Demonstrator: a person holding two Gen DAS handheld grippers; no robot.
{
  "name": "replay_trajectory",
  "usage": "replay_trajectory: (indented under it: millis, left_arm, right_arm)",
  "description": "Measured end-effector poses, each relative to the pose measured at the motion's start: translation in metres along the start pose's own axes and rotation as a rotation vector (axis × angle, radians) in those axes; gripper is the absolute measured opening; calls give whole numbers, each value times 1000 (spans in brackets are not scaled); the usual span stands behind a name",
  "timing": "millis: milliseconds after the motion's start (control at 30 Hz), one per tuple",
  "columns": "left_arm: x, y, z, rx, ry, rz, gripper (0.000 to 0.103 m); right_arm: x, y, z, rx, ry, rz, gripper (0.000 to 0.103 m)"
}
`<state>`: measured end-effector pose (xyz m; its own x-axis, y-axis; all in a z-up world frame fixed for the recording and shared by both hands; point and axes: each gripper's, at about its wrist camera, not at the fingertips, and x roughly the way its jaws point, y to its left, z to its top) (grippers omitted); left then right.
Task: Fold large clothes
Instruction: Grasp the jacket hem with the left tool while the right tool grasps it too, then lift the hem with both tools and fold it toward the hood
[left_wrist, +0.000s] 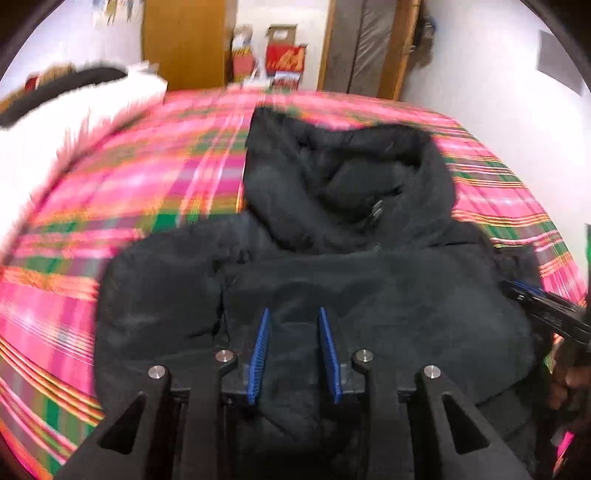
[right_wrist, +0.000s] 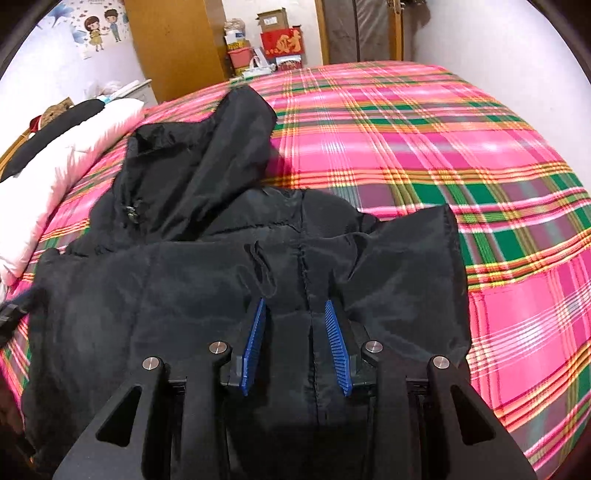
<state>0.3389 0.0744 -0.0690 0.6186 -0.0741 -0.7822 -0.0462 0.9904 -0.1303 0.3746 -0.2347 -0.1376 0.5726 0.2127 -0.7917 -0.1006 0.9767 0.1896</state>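
At the far left of the pink, green and orange plaid bedspread (right_wrist: 406, 122) lies a white fluffy pillow crossed by a black strip (right_wrist: 70, 147), close beside the garment. Next to it, spread across the near half of the bed, is the black padded hooded jacket (right_wrist: 192, 295), with its hood (right_wrist: 207, 155) pointing toward the far wall and a sleeve or side panel (right_wrist: 413, 266) lying loosely over the body on the right.

The left gripper (left_wrist: 293, 350) sits low over the jacket's near edge. Black fabric fills the narrow gap between its blue ribbed pads (left_wrist: 258, 354), so it appears to be pinching a thick fold. The left view is blurred, so this is a judgement. The right gripper (right_wrist: 299, 343) likewise has its blue pads (right_wrist: 338, 343) set narrowly, with a seamed ridge of jacket running up between them, apparently clamped.

The step in hand seems to be carrying the near hem up and over toward the hood. To do it well, both grippers should lift together at equal height and keep the hem taut between them so the padding does not bunch. They should lay it down square across the shoulders. The loose right panel may slip outward, so it wants tucking first.
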Motion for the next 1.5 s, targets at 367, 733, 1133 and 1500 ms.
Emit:
replay_trajectory:
  millis: [367, 733, 1133, 1500]
  left_arm:
    - [25, 14, -21, -10, 3, -33, 32]
    - [15, 13, -11, -22, 26, -24, 32]
    - [-8, 29, -37, -46, 60, -5, 36]
    - [-59, 24, -2, -89, 16, -74, 38]
  right_arm:
    - [13, 4, -10, -30, -3, -23, 33]
    - [-53, 24, -8, -39, -50, -6, 34]
    - [-39, 51, -51, -106, 50, 24, 34]
    - [-79, 52, -19, -93, 2, 82, 36]
